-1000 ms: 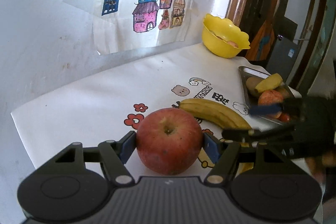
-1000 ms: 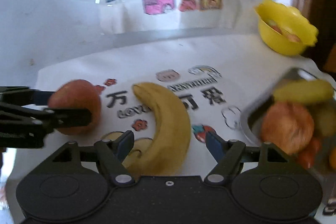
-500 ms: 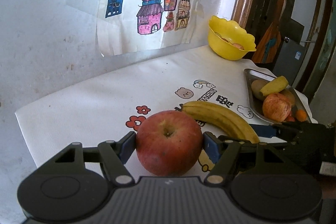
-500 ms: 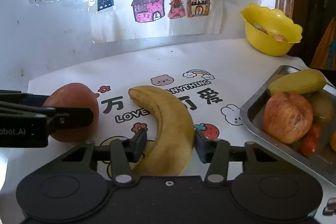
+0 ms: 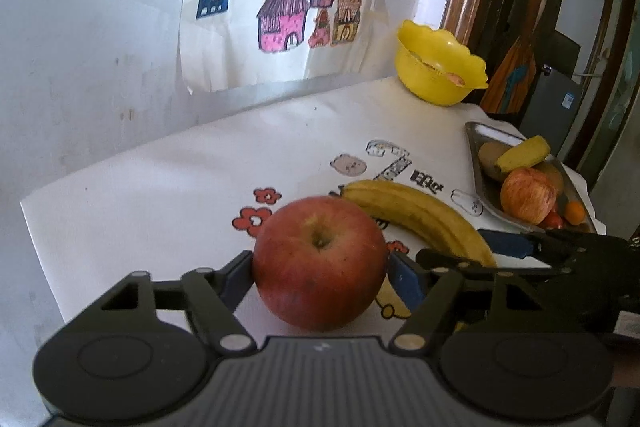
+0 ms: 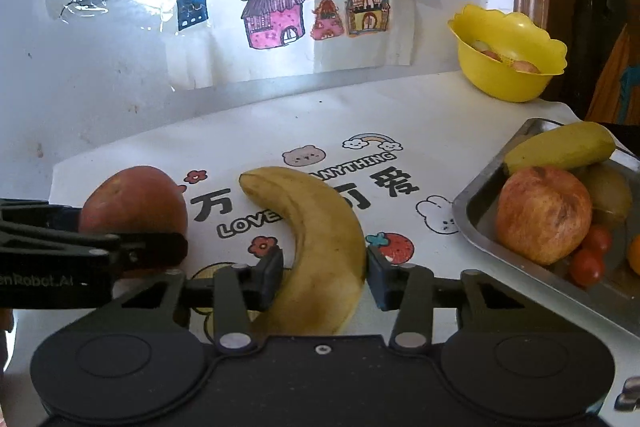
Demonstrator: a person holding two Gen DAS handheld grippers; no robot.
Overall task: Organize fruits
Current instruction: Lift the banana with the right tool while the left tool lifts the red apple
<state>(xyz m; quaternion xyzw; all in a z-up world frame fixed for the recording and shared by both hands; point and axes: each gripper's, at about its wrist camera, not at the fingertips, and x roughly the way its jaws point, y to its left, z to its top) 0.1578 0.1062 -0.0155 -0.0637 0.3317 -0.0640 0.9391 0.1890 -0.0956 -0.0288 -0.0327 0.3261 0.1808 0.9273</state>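
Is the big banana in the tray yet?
Out. The banana lies on the printed mat, left of the metal tray, with the right gripper closed on it.

On the white printed cloth over the table, black outlined capitals read "LOVE" and, curving under a small rainbow, "…NYTHING"; the banana covers the letters between. Large Chinese characters "万" and "爱" stand there too, with another partly hidden. The left gripper's black body carries pale lettering ending "…enRobot.AI".
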